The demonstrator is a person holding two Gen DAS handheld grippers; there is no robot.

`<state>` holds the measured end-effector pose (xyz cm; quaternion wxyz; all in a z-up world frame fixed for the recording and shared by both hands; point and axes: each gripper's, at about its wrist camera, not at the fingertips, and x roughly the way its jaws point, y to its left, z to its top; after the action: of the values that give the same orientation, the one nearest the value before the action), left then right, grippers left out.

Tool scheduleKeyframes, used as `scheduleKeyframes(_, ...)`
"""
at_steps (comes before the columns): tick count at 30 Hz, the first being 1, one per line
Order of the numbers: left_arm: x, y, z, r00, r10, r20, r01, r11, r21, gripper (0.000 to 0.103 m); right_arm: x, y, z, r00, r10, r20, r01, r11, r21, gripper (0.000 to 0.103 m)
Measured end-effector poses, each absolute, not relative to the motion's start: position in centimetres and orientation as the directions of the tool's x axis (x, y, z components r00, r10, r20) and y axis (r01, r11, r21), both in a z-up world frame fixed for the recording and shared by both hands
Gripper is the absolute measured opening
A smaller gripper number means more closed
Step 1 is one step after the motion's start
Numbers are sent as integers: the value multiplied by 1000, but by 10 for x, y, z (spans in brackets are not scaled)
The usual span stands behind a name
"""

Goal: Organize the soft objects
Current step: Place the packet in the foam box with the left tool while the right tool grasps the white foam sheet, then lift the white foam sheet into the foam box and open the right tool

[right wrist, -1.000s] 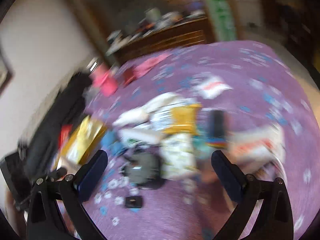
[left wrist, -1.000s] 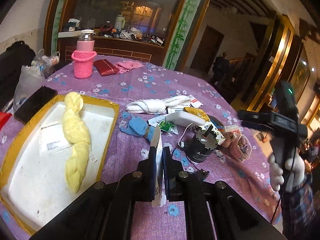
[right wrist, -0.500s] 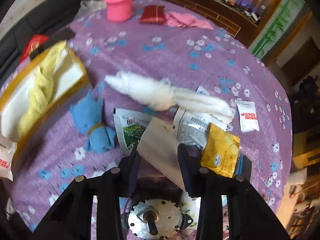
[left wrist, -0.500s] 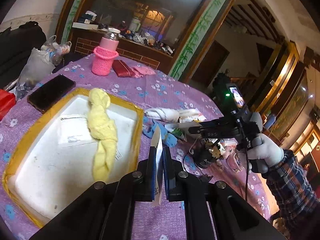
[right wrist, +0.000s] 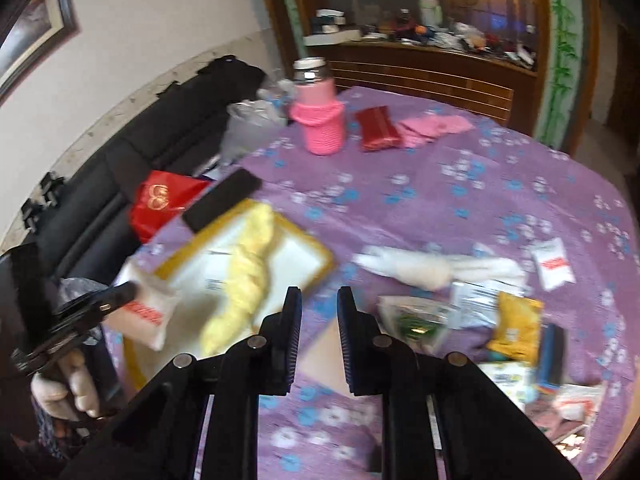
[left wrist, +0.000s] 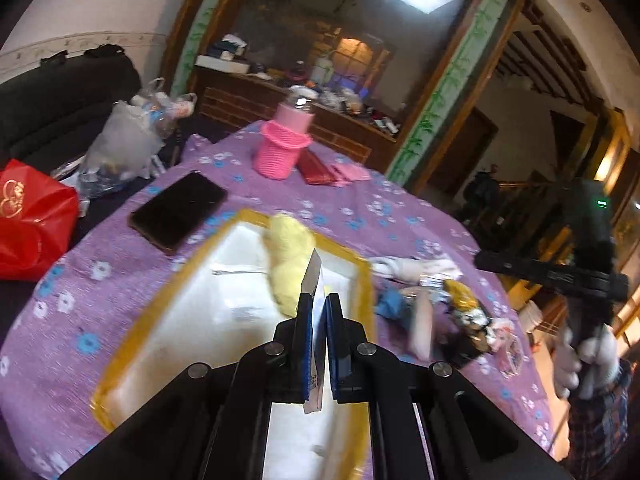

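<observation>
Hovering over the tray [left wrist: 362, 280], the left tool [left wrist: 319, 322] was clenched on a white packet [left wrist: 313, 276], seen edge-on. The right tool [right wrist: 318, 322] was held released above the purple worktop [right wrist: 460, 184], with nothing gripped. A yellow twisted cloth [right wrist: 248, 276] lay in the tray, while a white cloth [right wrist: 416, 268] and a blue cloth [left wrist: 390, 304] lay just beside it.

Left gripper [left wrist: 319, 314]: black linkage arms, round silver pivot screws, blue pads lining the jaws. Right gripper [right wrist: 318, 312]: identical black build, silver screws, ribbed blue pads. Right hand [left wrist: 588, 364]: white glove, blue plaid sleeve. Left hand [right wrist: 66, 388]: white glove.
</observation>
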<state>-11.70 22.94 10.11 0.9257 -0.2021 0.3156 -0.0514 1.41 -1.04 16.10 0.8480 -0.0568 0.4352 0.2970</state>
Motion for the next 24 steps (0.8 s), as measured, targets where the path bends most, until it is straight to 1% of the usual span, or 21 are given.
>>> scheduleKeyframes(2,-107,235,95,782,-200,-591,-54,922,-384,5,14,1,157,444,447,-777,-553,819,155,20)
scheduleKeyframes(3,-101,238,89,767,-181,-615,-73,928,-365,5,18,5,152,442,428,-788,-545,826,143,36)
scheduleKeyframes(4,-97,241,84,757,-156,-635,-103,931,-351,5,22,8,144,440,394,-807,-529,840,122,62)
scheduleKeyframes(5,-94,244,78,745,-144,-652,-123,930,-346,5,26,8,135,436,364,-823,-506,856,111,73)
scheduleKeyframes(6,-92,246,75,739,-145,-658,-126,930,-346,6,28,7,126,425,346,-836,-478,871,117,79)
scheduleKeyframes(8,-93,247,70,739,-152,-656,-120,929,-351,7,31,2,107,395,332,-857,-438,888,142,79)
scheduleKeyframes(10,-94,246,68,741,-146,-656,-121,931,-345,16,33,-2,90,379,301,-875,-389,910,144,79)
scheduleKeyframes(12,-95,246,67,743,-137,-655,-131,930,-343,47,36,-3,75,358,291,-887,-342,925,165,79)
scheduleKeyframes(13,-97,245,68,747,-135,-651,-133,929,-345,51,37,-3,68,348,285,-893,-316,933,174,79)
scheduleKeyframes(15,-101,243,72,759,-137,-636,-129,926,-353,52,36,-1,56,340,266,-902,-285,943,171,79)
scheduleKeyframes(18,-110,241,77,774,-143,-617,-123,921,-368,54,36,4,44,356,226,-907,-257,957,138,83)
scheduleKeyframes(20,-114,238,79,779,-148,-610,-117,920,-373,56,38,7,35,339,220,-915,-251,958,137,83)
scheduleKeyframes(22,-119,235,79,781,-152,-605,-113,919,-377,56,35,11,31,340,192,-921,-261,960,103,83)
scheduleKeyframes(23,-121,234,78,782,-155,-604,-112,918,-380,56,32,11,31,352,190,-917,-268,959,96,83)
scheduleKeyframes(24,-123,234,78,783,-160,-601,-110,915,-387,56,30,11,33,362,201,-910,-273,956,102,77)
